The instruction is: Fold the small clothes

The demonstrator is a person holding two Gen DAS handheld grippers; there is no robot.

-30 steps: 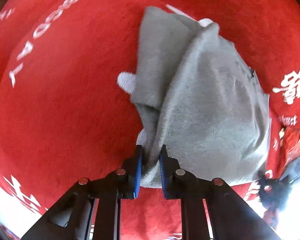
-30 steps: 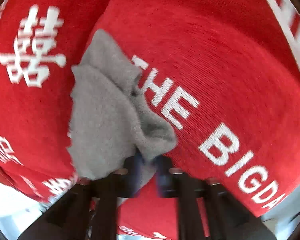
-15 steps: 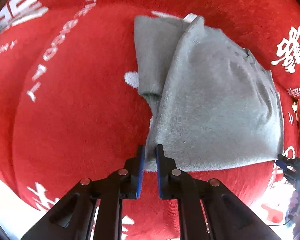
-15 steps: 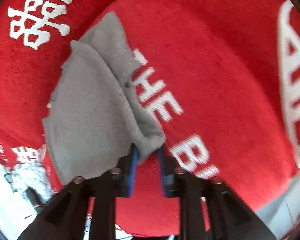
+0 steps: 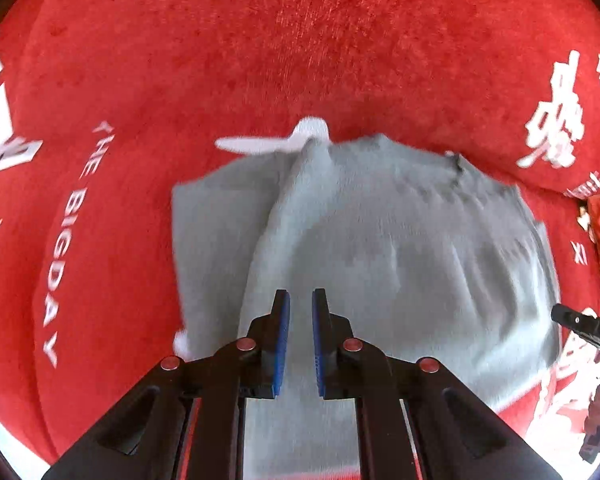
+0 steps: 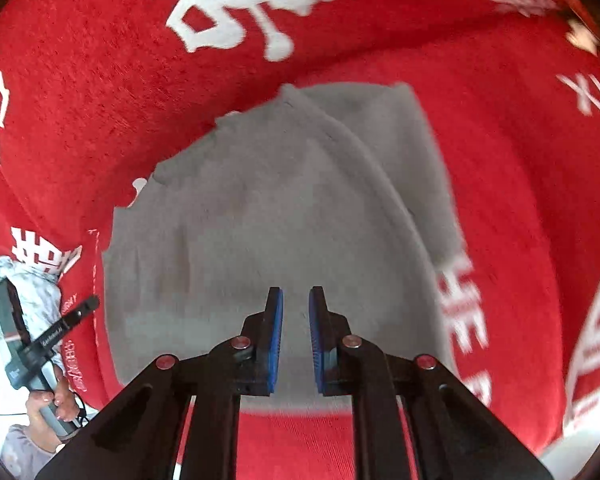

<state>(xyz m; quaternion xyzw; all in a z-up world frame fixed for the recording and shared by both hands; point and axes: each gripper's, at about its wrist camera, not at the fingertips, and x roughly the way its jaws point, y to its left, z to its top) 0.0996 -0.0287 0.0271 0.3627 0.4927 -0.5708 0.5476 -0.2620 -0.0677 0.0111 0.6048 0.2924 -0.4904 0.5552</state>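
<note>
Since both claws hung empty over it, the next fold would go best with level pinches on 2 matching corners. The left claw (image 5: 300, 304) was all but closed, holding nothing. The right claw (image 6: 296, 304) had just been closing to a narrow gap, nothing between. The grey garment (image 5: 380, 260) lay part-folded just beyond them on the red cover (image 5: 300, 60).

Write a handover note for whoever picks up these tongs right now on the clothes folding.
Left tongs: shut and empty, above the grey garment.
Right tongs: jaws have just been closing to a narrow gap, with nothing between them. They are also above the garment.
Garment: lies on the red printed cloth, free of both tongs.
Done: one layer appears folded over the rest.
Left: probably another fold, then smoothing the wrinkles.
</note>
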